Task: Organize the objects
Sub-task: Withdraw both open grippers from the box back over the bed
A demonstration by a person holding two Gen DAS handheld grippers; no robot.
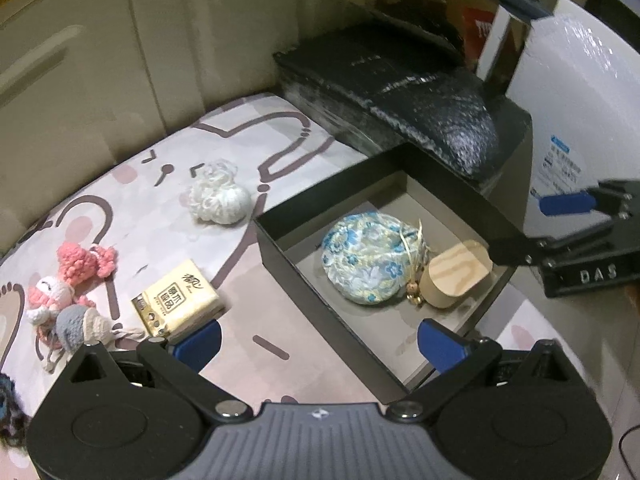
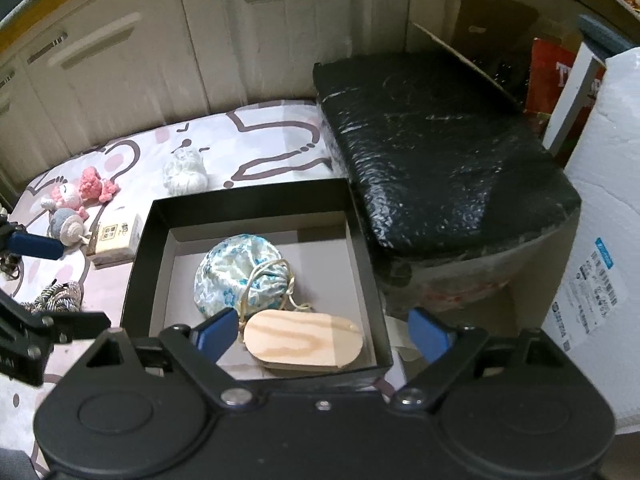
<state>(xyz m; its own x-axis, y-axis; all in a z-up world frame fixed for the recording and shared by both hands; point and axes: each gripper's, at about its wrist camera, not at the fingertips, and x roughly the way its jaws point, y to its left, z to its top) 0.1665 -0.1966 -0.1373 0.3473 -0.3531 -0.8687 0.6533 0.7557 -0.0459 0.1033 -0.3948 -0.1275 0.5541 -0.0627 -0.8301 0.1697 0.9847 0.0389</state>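
Tissue pack (image 1: 178, 300) lay on the patterned cloth (image 1: 280, 364), touching the spread, empty left gripper (image 1: 318, 344) at its 10 o'clock, long axis toward 2 o'clock. Black box (image 2: 136, 264) sat right of it; the right gripper (image 2: 322, 336), spread and empty, hovered over its near wall, farther from the pack.

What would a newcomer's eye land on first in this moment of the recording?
Most likely the open black box at centre, holding a blue floral drawstring pouch with an oval wooden box just beside it. Next, the small things left on the patterned cloth to the box's left: a pink crocheted doll, a white yarn ball and a cream tissue pack. Both sets of blue-padded jaws stand open and hold nothing.
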